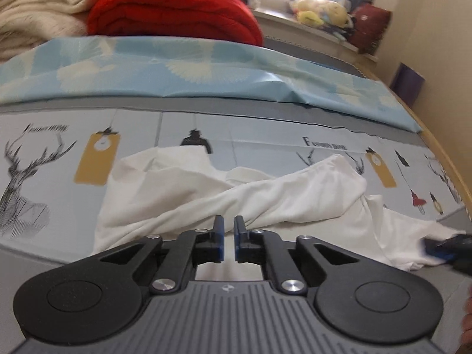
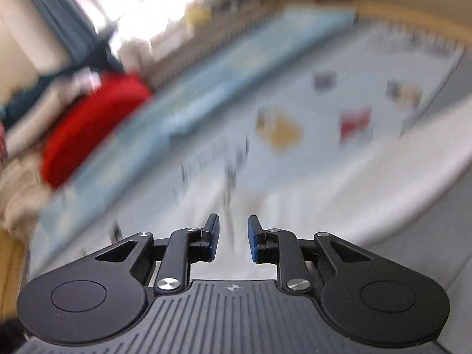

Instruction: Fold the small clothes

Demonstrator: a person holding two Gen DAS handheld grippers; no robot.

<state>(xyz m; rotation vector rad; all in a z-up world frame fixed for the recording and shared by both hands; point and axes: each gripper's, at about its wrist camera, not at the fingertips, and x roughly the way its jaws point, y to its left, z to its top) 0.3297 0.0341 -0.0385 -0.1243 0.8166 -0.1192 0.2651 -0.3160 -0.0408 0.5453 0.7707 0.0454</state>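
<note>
Barely started tbh: the white garment (image 1: 230, 197) lies crumpled and unfolded on the printed bedsheet (image 1: 265, 144), left gripper (image 1: 229, 230) nearly pressed together on nothing, right gripper (image 2: 230, 236) spread and empty.

A printed bedsheet (image 1: 259, 147) with deer, tags and lettering covered the bed. Behind it lay a light blue patterned sheet (image 1: 188, 70), then a folded red blanket (image 1: 174, 11) beside cream blankets (image 1: 38, 8). Plush toys (image 1: 321, 11) sat by the window.
</note>
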